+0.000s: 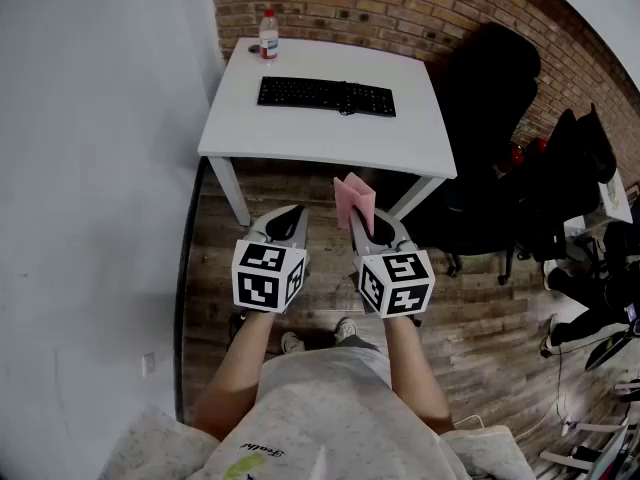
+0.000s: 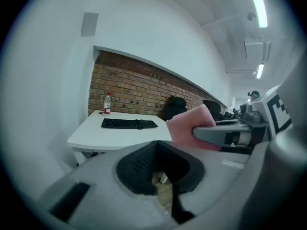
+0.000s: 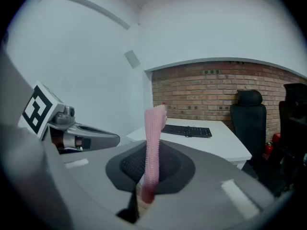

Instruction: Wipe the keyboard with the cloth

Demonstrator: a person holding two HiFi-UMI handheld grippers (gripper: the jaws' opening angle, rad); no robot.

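A black keyboard (image 1: 326,96) lies across the middle of the white desk (image 1: 330,138), also seen as the keyboard (image 2: 129,123) and the keyboard (image 3: 187,131) in the gripper views. My right gripper (image 1: 362,220) is shut on a pink cloth (image 1: 354,201), which stands up edge-on between the jaws as the cloth (image 3: 153,147). From the left gripper view the same pink cloth (image 2: 192,126) shows to the right. My left gripper (image 1: 285,221) is shut with nothing in it. Both grippers hang over the wooden floor, short of the desk's near edge.
A water bottle (image 1: 268,34) stands at the desk's far left corner by the brick wall (image 1: 420,8). A black office chair (image 1: 490,118) is at the desk's right side. A white wall (image 1: 90,168) runs along the left. More dark gear sits at the far right.
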